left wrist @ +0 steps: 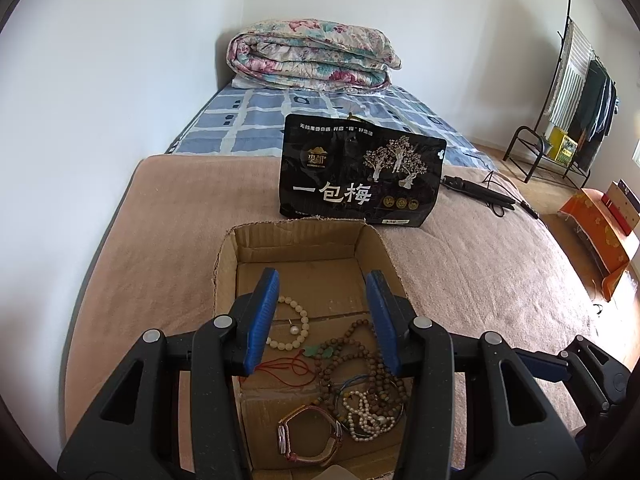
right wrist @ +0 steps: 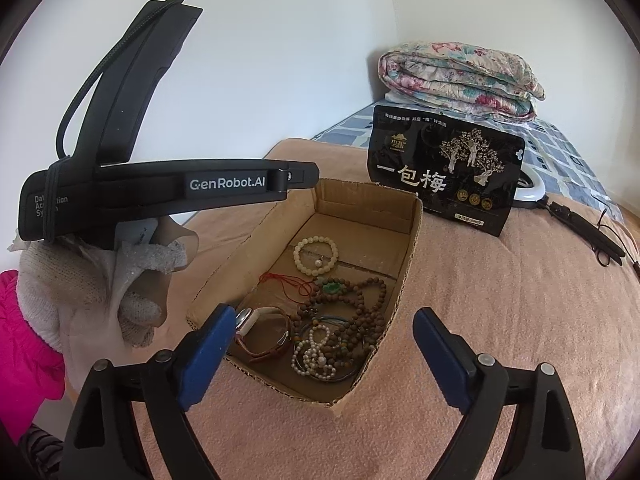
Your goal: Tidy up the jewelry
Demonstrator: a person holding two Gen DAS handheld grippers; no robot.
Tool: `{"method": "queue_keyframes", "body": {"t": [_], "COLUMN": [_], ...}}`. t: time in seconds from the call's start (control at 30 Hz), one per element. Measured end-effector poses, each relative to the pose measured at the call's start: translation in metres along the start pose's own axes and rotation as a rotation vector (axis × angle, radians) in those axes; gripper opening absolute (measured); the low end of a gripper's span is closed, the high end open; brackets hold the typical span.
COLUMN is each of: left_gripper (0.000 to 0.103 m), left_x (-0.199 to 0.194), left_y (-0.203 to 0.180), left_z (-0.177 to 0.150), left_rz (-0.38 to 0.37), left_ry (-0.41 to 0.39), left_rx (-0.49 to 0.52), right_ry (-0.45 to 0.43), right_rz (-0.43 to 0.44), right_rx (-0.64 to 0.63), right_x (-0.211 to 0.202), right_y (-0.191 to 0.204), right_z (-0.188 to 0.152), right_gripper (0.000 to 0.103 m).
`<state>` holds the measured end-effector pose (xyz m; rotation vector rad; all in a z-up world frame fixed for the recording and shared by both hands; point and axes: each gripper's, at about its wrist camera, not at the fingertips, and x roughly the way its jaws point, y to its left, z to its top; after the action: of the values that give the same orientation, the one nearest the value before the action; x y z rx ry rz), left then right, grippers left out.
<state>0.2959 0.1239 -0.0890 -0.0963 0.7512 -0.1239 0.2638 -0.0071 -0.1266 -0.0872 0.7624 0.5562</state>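
Observation:
An open cardboard box [left wrist: 228, 264] [right wrist: 408, 248] sits on a pink blanket. It holds a cream bead bracelet [left wrist: 298, 316] [right wrist: 316, 254], a red cord with a green pendant [left wrist: 320, 351] [right wrist: 332, 288], brown wooden bead strands [left wrist: 360, 360] [right wrist: 360, 308], a white pearl strand [left wrist: 366, 416] [right wrist: 316, 356] and a wristwatch [left wrist: 310, 436] [right wrist: 264, 328]. My left gripper [left wrist: 324, 280] is open and empty, hovering over the box. My right gripper [right wrist: 324, 320] is open and empty, near the box's front edge. The left gripper's body [right wrist: 176, 184] shows in the right wrist view, held by a gloved hand.
A black snack bag [left wrist: 360, 176] [right wrist: 444, 172] stands behind the box. A folded floral quilt [left wrist: 312, 56] [right wrist: 460, 76] lies at the bed's far end. A black folded stand with cable [left wrist: 480, 194] [right wrist: 584, 228] lies right. A clothes rack [left wrist: 572, 92] stands by the wall.

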Motion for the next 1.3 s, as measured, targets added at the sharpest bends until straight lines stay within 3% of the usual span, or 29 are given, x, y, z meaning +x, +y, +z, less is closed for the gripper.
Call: {"method": "queue_keyframes", "body": {"t": [0.17, 0.47, 0.6, 0.87, 1.0, 1.13, 1.3], "left_gripper": [0.046, 0.047, 0.059, 0.059, 0.068, 0.069, 0.081], "left_x": [-0.014, -0.056, -0.081, -0.120, -0.139, -0.155, -0.169], "left_y": [-0.003, -0.010, -0.016, -0.035, -0.050, -0.066, -0.074], "left_z": [0.000, -0.001, -0.002, -0.012, -0.019, -0.029, -0.043], "left_rz": [0.004, 0.007, 0.013, 0.014, 0.026, 0.051, 0.090], "left_ry": [-0.015, -0.059, -0.097, -0.125, -0.145, -0.163, -0.168], "left_rx": [0.002, -0.016, -0.020, -0.011, 0.002, 0.019, -0.010], "right_ry": [-0.019, -0.064, -0.086, -0.113, -0.129, -0.145, -0.169], "right_rz": [-0.022, -0.073, -0.090, -0.118, -0.146, -0.163, -0.190], "right_rx": [0.008, 0.003, 0.011, 0.040, 0.045, 0.053, 0.061], "right_x": [-0.009, -0.037, -0.053, -0.085, -0.101, -0.116, -0.133], "right_y": [-0.001, 0.002, 0.000, -0.011, -0.018, -0.025, -0.031], "right_z": [0.000, -0.001, -0.003, -0.011, -0.017, -0.021, -0.024], "right_gripper": [0.101, 0.103, 0.103, 0.103, 0.103, 0.103, 0.103]}}
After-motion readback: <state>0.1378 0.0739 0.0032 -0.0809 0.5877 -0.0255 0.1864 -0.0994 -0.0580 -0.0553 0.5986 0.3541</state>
